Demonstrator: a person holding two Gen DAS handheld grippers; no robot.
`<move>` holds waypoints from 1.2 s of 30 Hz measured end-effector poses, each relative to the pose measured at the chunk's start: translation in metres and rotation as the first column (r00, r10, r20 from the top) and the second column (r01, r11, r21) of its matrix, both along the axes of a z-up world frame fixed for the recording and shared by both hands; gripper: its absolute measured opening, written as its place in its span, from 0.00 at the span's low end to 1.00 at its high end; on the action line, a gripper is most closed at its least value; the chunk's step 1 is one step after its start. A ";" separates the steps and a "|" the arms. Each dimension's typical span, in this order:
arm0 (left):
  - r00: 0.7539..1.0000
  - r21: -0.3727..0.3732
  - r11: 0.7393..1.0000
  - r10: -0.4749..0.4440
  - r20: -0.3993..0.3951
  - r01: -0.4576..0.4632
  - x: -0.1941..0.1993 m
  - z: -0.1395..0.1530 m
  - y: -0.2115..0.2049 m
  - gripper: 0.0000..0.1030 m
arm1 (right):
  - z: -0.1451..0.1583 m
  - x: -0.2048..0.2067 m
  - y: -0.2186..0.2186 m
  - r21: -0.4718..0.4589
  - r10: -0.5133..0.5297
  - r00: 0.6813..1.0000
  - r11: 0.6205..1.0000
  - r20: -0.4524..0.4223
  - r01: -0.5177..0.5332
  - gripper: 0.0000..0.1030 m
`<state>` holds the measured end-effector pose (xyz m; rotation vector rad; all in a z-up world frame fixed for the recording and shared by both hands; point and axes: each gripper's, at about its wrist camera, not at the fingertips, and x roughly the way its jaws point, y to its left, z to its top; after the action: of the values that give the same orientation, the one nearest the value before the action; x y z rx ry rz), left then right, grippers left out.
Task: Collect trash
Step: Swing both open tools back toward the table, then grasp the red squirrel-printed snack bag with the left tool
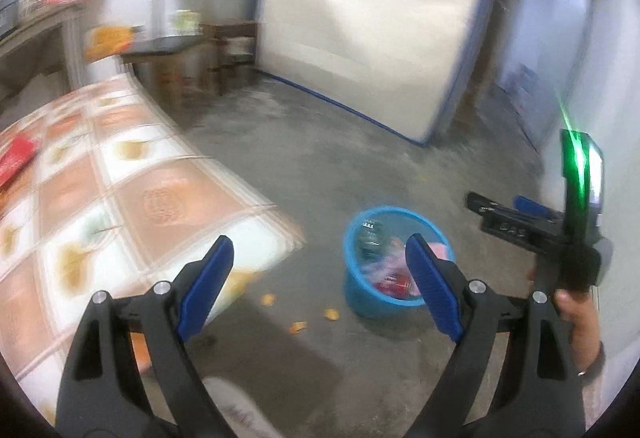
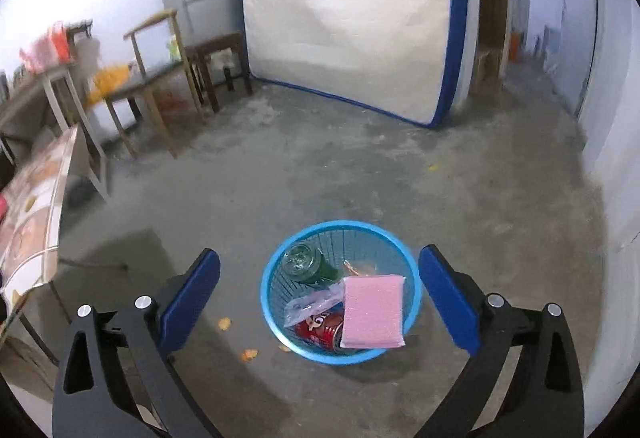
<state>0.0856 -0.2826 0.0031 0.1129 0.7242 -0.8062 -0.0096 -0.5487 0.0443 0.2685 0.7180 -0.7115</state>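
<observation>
A rough grey concrete floor (image 2: 320,166) runs back to a white mattress (image 2: 348,18) with blue edging, propped against the wall. On the floor stands a round blue mesh basket (image 2: 276,270) holding a pink sponge (image 2: 374,312), a red can (image 2: 318,330), a green bottle (image 2: 310,264) and a clear wrapper (image 2: 314,302). The counter (image 1: 120,198), under a glossy checked cloth, sits at left. Left claw (image 1: 320,286) and right claw (image 2: 320,302) are both spread and hold nothing.

Both wrist views look down, sharing the blue basket (image 2: 276,312) (floor-level).
</observation>
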 end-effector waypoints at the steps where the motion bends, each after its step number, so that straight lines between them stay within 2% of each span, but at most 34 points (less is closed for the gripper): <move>1: 0.998 -0.008 0.998 0.070 -0.006 -0.070 0.005 0.006 0.024 0.81 | 0.011 0.008 0.013 -0.020 0.021 1.000 1.000 0.010 -0.021 0.94; 3: 0.989 -0.020 0.989 0.148 -0.012 -0.148 0.013 0.013 0.062 0.81 | 0.034 0.022 0.043 -0.076 0.058 0.998 0.996 0.036 -0.055 0.94; 4: 0.983 -0.002 0.983 0.184 -0.021 -0.184 0.018 0.016 0.082 0.81 | 0.044 0.030 0.059 -0.097 0.083 0.996 0.992 0.042 -0.078 0.94; 7: 0.962 0.024 0.962 0.274 -0.017 -0.274 0.027 0.024 0.137 0.81 | 0.071 0.059 0.106 -0.117 0.170 0.984 0.980 0.059 -0.162 0.94; 9: 0.939 0.041 0.939 0.343 -0.007 -0.343 0.031 0.028 0.166 0.90 | 0.081 0.077 0.134 -0.110 0.246 0.967 0.965 0.072 -0.237 0.94; 11: 0.899 0.042 0.898 0.436 0.043 -0.438 0.032 0.034 0.206 0.92 | 0.087 0.092 0.164 -0.135 0.291 0.953 0.951 0.081 -0.279 0.94; 12: 0.872 0.036 0.872 0.484 0.068 -0.487 0.033 0.037 0.220 0.92 | 0.090 0.102 0.185 -0.166 0.313 0.946 0.941 0.087 -0.296 0.94; 13: 0.834 0.011 0.835 0.548 0.071 -0.550 0.034 0.040 0.243 0.92 | 0.091 0.107 0.198 -0.181 0.332 0.939 0.933 0.091 -0.312 0.94; 15: 0.793 -0.031 0.793 0.609 -0.001 -0.609 0.040 0.042 0.277 0.92 | 0.093 0.119 0.226 -0.215 0.372 0.923 0.913 0.098 -0.346 0.94; 17: 0.738 -0.054 0.736 0.674 -0.039 -0.675 0.045 0.045 0.311 0.92 | 0.100 0.128 0.255 -0.271 0.420 0.900 0.886 0.120 -0.377 0.94; 19: 0.695 -0.047 0.695 0.719 0.017 -0.718 0.047 0.050 0.331 0.92 | 0.108 0.131 0.275 -0.341 0.462 0.872 0.855 0.160 -0.390 0.94; 20: 0.682 -0.035 0.683 0.730 0.052 -0.729 0.048 0.052 0.337 0.92 | 0.110 0.130 0.285 -0.382 0.483 0.858 0.837 0.175 -0.393 0.94; 21: 0.669 -0.018 0.673 0.738 0.091 -0.739 0.050 0.053 0.342 0.92 | 0.110 0.131 0.300 -0.437 0.533 0.829 0.795 0.173 -0.420 0.94; 22: 0.667 -0.003 0.672 0.735 0.119 -0.740 0.053 0.054 0.346 0.92 | 0.107 0.135 0.314 -0.460 0.617 0.777 0.730 0.125 -0.506 0.94; 25: 0.653 0.005 0.662 0.739 0.165 -0.750 0.058 0.056 0.359 0.92 | 0.099 0.157 0.342 -0.405 0.700 0.714 0.653 0.000 -0.640 0.94; 27: 0.645 -0.017 0.658 0.743 0.181 -0.753 0.063 0.056 0.365 0.92 | 0.096 0.162 0.353 -0.374 0.759 0.651 0.601 -0.010 -0.707 0.94; 31: 0.624 -0.046 0.645 0.753 0.208 -0.763 0.075 0.070 0.379 0.92 | 0.099 0.166 0.379 -0.459 0.800 0.599 0.536 0.011 -0.708 0.94; 33: 0.613 -0.058 0.638 0.758 0.224 -0.768 0.085 0.080 0.383 0.92 | 0.102 0.175 0.386 -0.457 0.820 0.571 0.522 0.037 -0.720 0.94; 36: 0.615 -0.091 0.652 0.746 0.257 -0.753 0.101 0.090 0.387 0.92 | 0.099 0.201 0.398 -0.415 0.855 0.517 0.490 0.054 -0.767 0.94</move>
<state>0.1866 0.1043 0.0934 -0.0643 0.4433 0.0482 0.1909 -0.1511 0.1429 -0.3217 0.3736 0.1593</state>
